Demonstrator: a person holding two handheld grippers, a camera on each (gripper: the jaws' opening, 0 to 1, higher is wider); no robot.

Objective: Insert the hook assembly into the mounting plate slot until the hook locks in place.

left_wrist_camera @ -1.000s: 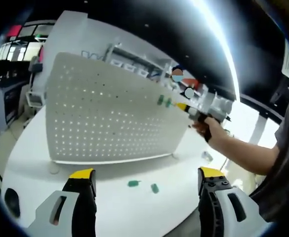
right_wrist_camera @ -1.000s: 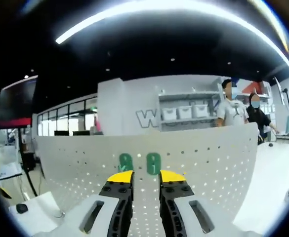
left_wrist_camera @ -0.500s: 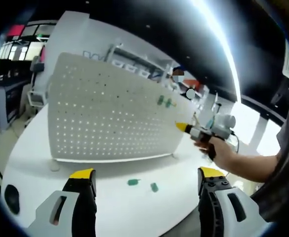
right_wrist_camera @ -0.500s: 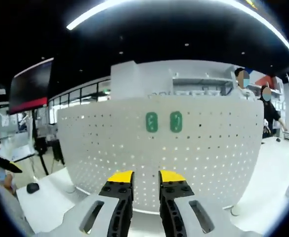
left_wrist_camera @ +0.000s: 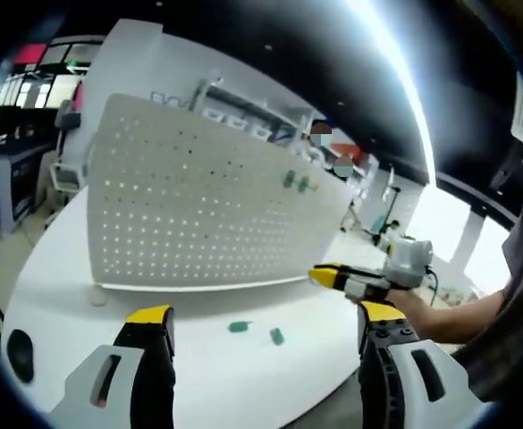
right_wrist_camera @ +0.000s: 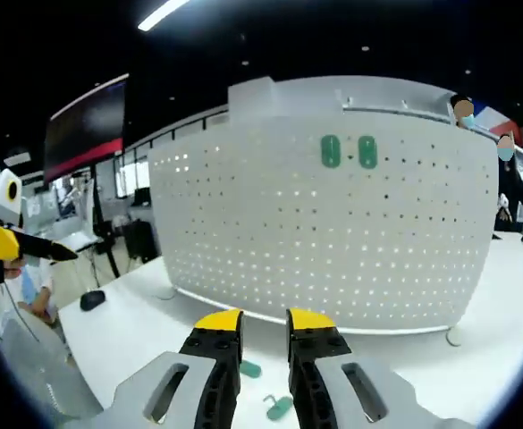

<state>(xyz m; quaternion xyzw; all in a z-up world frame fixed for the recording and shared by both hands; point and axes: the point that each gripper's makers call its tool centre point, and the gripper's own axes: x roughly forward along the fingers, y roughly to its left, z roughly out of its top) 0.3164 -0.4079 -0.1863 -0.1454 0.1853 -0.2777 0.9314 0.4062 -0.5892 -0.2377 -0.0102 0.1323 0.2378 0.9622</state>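
1. in the left gripper view, our left gripper [left_wrist_camera: 265, 323] sits low and level over the round white table [left_wrist_camera: 55, 268], its two yellow-tipped jaws spread wide apart with nothing between them.
2. in the right gripper view, our right gripper [right_wrist_camera: 263, 322] points at the board, its yellow-tipped jaws drawn close with only a narrow gap; we see nothing held in them.
3. the right gripper [left_wrist_camera: 350, 280] also enters the left gripper view from the right, held in a hand [left_wrist_camera: 413, 308], its tip aimed toward the board and clear of it.
4. the white perforated mounting plate [right_wrist_camera: 333, 232] stands upright on the table on small round feet; light shines through its rows of holes.
5. two small green oval hook assemblies [right_wrist_camera: 349, 151] sit side by side high on the plate's face.
6. two more loose green hook pieces [right_wrist_camera: 265, 389] lie on the table in front of the plate, just beside the right gripper's jaws; they also show between our left jaws [left_wrist_camera: 254, 331].
7. a dark round object [right_wrist_camera: 91, 299] lies on the table to the left, well apart from the plate.
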